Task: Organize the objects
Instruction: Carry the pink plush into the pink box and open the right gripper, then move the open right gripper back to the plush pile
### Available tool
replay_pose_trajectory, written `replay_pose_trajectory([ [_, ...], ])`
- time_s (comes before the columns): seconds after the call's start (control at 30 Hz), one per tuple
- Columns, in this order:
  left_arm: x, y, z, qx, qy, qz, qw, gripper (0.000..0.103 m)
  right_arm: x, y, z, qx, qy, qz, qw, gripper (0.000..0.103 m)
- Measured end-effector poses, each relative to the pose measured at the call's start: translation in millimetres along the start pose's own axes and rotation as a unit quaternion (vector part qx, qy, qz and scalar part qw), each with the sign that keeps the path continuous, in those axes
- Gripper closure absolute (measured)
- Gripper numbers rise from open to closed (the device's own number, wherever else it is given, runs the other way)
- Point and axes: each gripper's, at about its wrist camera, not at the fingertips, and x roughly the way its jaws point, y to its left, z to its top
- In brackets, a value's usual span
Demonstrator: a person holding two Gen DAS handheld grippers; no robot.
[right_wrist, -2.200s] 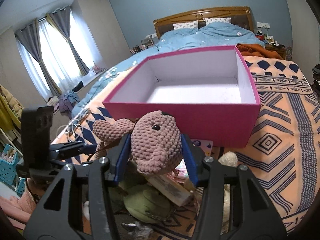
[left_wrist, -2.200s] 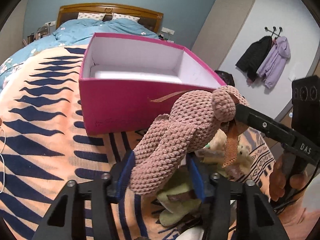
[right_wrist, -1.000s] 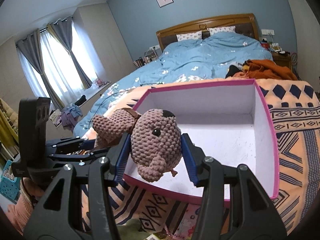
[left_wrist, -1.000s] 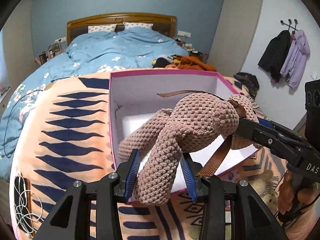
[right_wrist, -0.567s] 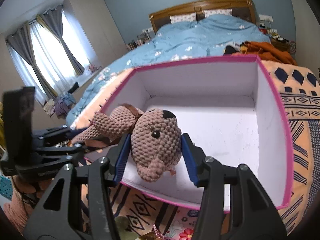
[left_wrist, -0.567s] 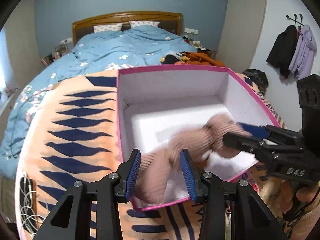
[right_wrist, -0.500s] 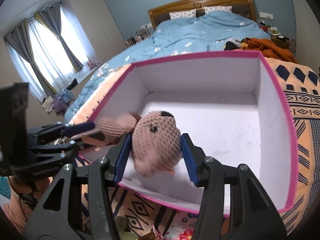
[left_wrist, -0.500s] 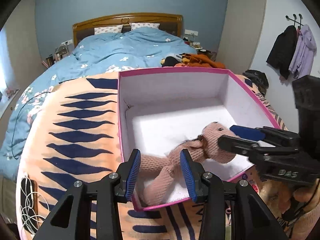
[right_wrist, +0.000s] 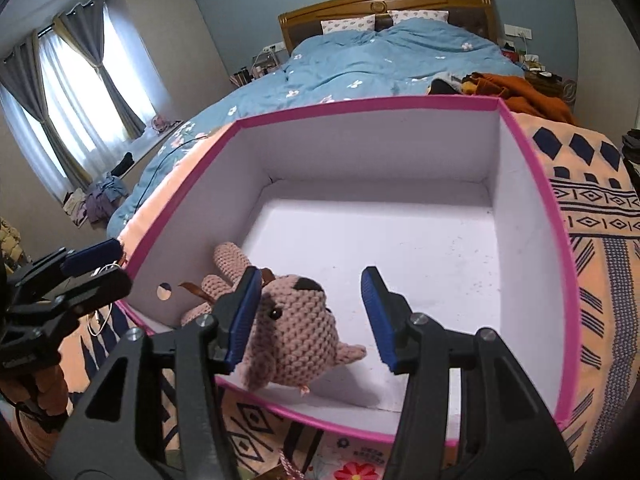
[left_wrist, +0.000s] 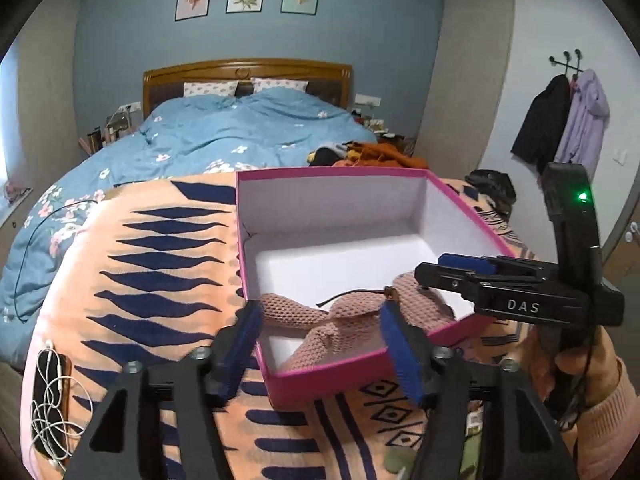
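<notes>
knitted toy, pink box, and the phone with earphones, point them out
knitted toy (right_wrist: 298, 332), right wrist view, on its head.
pink box (left_wrist: 332, 374), left wrist view, on its near outer wall.
phone with earphones (left_wrist: 50, 400), left wrist view, on the coiled white cable.

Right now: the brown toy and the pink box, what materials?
Brown toy: crocheted yarn, soft and matte; looped stitches show, likely stuffed. Pink box: looks like rigid cardboard, magenta paper outside, matte white lining; thin straight walls, crisp corners.

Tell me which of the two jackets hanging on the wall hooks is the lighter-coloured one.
The lilac jacket, hanging on the right of the pair. The one beside it on the left is the black jacket, plainly darker.
</notes>
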Motion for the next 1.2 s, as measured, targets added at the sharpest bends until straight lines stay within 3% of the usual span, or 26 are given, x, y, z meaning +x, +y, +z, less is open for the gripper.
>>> replay_pose_trajectory([
  [0.2, -8.0, -5.6, -6.5, 0.012, -0.004, -0.006, 0.9999, 0.031, 8.7, 5.4, -3.6, -0.038, 0.032, -0.013, 0.999, 0.048],
  [0.37, -5.1, -8.3, -10.0, 0.011, 0.000, -0.014, 0.9998, 0.031, 14.8, 2.1, 4.6, -0.056, 0.036, -0.066, 0.996, 0.048],
  [0.63, -12.3, -10.5, -18.7, 0.005, -0.006, -0.039, 0.9992, 0.031, -9.1, 0.6, -5.7, -0.039, 0.001, -0.023, 0.999, 0.048],
  [0.8, -38.7, -9.3, -28.5, -0.004, -0.024, -0.078, 0.9966, 0.030, -57.0, 7.4, -21.4, -0.043, -0.040, 0.039, 0.998, 0.048],
  [1.03, -82.1, -11.4, -49.2, 0.009, -0.047, -0.104, 0.9935, 0.021, -137.6, 17.8, -57.1, -0.065, -0.097, 0.103, 0.988, 0.039],
  [1.2, -87.4, -14.9, -79.4, 0.012, -0.027, -0.112, 0.9933, 0.021, -162.1, 27.9, -96.4, -0.092, -0.086, 0.111, 0.986, 0.036],
])
